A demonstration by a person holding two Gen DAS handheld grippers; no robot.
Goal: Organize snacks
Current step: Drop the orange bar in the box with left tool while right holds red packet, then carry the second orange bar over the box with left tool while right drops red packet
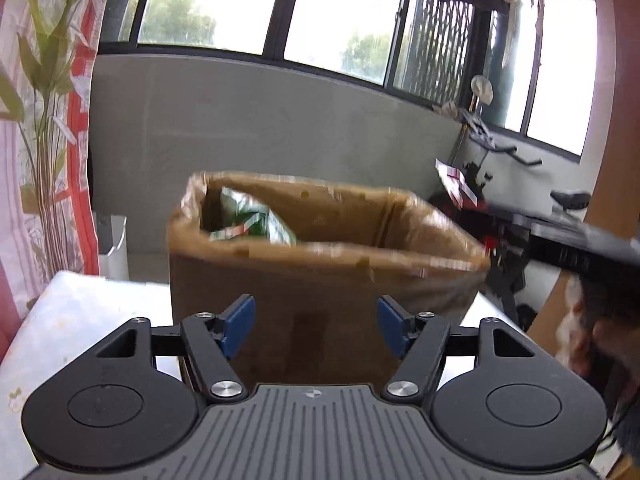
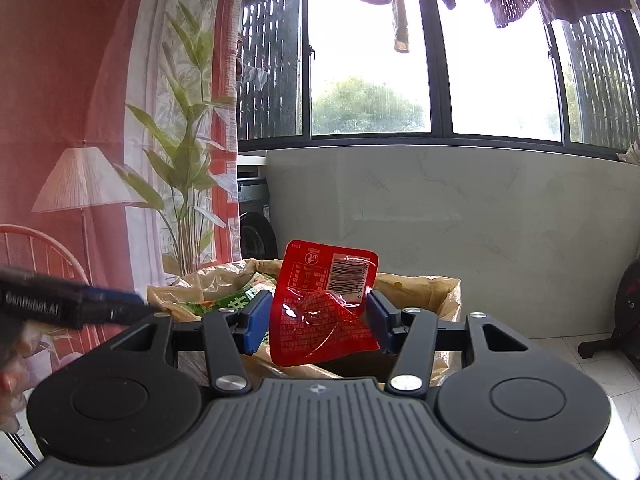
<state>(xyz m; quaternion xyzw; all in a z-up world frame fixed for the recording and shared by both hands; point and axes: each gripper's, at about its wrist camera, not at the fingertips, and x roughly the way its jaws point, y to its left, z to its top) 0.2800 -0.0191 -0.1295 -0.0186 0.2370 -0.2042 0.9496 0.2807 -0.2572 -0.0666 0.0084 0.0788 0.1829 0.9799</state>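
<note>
The red snack packet (image 2: 324, 304) hung pinched between the right tongs (image 2: 318, 322), just above the open brown box (image 2: 420, 292) that already held a green packet (image 1: 252, 222). The left tongs (image 1: 316, 326) stood wide and empty before the box on the white surface (image 1: 76, 320). Released too early, the limp packet could catch the rim and slip outside.

Red snack packet (image 2: 320, 312) upright above brown bag (image 2: 440, 292), green packet (image 1: 256, 220) inside
</note>
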